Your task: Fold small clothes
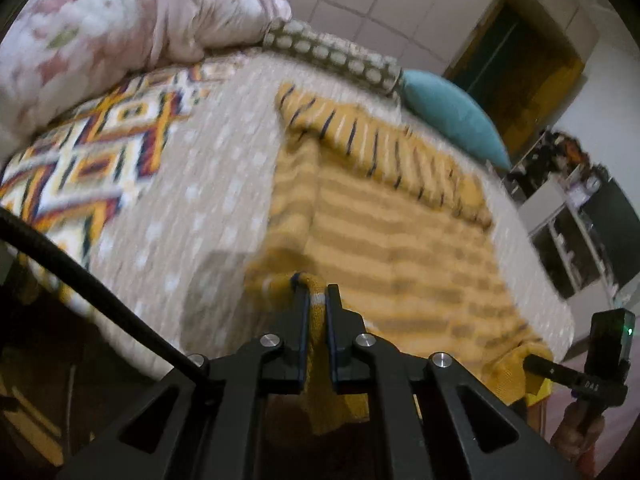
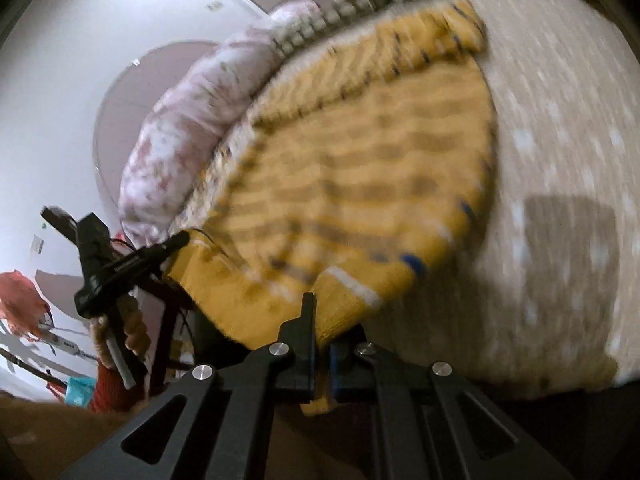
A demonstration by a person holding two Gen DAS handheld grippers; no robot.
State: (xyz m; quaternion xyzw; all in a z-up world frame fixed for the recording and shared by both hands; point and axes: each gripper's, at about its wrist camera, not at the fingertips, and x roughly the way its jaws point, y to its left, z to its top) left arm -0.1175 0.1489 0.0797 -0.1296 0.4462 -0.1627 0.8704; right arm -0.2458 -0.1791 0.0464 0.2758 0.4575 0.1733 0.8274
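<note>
Left to right across the bed (image 1: 208,184):

Far-left corner: pink floral quilt (image 1: 120,20), bunched up and off the work area. Just beside it a patterned blanket (image 1: 88,160) lies over the bed's left edge. Neither touches the garment, so the middle of the bed is free for folding.

Centre: yellow striped knit garment (image 1: 392,216) lies spread flat on the dotted cover, its fringed dark-ticked border toward the bed's far edge. Its near hem hangs at the bed's near edge, within reach of both tools.

Left gripper (image 1: 318,292): jaws closed on the near-left corner of the hem, with a fold of yellow knit visibly bunched between the fingers. Judgement: gripping at a corner keeps that edge straight when it is carried over.

Right gripper (image 2: 320,312): jaws closed on the near-right corner of the same hem; fabric passes between the fingers and drapes below them. In the left wrist view it shows at the garment's right end, held by a hand (image 1: 580,428).

Far-right corner: teal pillow (image 1: 452,116), well apart from the garment.

Step in hand, as judged: both near corners pinched together, ready to bring the near hem toward the far border for a first half-fold. Fold not yet made.
</note>
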